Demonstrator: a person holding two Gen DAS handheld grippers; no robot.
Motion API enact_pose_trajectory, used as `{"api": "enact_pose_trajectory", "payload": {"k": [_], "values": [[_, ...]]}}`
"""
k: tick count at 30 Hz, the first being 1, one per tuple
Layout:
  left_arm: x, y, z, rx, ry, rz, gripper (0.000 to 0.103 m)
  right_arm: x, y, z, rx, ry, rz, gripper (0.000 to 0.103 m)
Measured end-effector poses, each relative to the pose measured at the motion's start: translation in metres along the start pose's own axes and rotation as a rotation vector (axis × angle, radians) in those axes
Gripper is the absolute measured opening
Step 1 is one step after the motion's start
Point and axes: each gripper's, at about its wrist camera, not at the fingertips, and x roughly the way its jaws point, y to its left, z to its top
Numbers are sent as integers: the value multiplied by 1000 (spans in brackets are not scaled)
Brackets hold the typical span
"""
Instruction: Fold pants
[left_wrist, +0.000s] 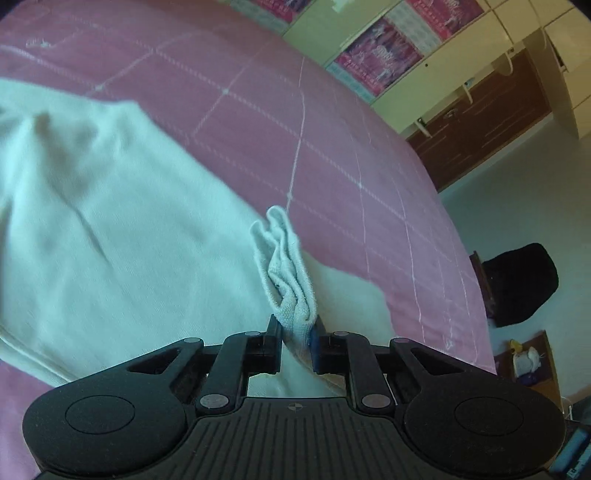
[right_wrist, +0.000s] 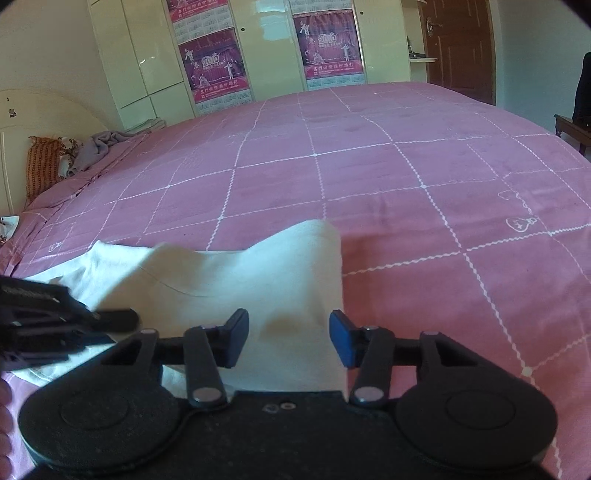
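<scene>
Plainly, the pale pants (left_wrist: 110, 229) lie spread over a bed covered by a pink quilt (left_wrist: 332, 147) stitched in a white grid. In the left wrist view the left gripper (left_wrist: 297, 332) has its jaws clamped tight on a bunched, ribbed edge of the pants (left_wrist: 290, 273), which stands up in crumpled folds just past the black fingers; the rest of the cloth runs away to the left of that view, creased and lying on the quilt. In the right wrist view the right gripper (right_wrist: 288, 334) sits over another part of the pants (right_wrist: 240, 280), its jaws standing apart with the cloth's end between them; the blue pads (right_wrist: 341, 338) are on either side of the fabric, and whether they press on it cannot be told from this view, though a gap shows beside each pad. The right edge of the cloth runs down just inside the right-hand pad, and an upper corner rises in a soft peak toward the middle of the bed. At the left edge of that same view the left gripper (right_wrist: 110, 317) shows as a blurred black shape lying over the cloth. Beyond the bed stand cream wardrobe doors (right_wrist: 147, 55) bearing magenta calendar posters (right_wrist: 214, 62), a brown door (right_wrist: 458, 48) to the right, and a patterned pillow (right_wrist: 42, 166) by the headboard.
</scene>
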Motion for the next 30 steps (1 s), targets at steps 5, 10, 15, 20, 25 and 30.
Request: {"api": "enact_pose_trajectory", "payload": {"k": [5,10,15,20,25,30], "values": [[-34,43,19,70,-8,128,15,11,29,2,-108,24,25,36],[-13,88,-13,54,96,222,16,37,62,-16,-215,111,23,33],[-21,80,-11,40,67,243,17,52,75,-30,-331,175,-11,33],[-62,45,-3,183,-111,301,24,39,77,-15,-327,143,-3,35],[-57,26,8,259,-103,300,24,42,85,-6,-306,101,-11,37],[3,35,-10,277,71,366,24,61,85,-28,-349,162,-26,39]]}}
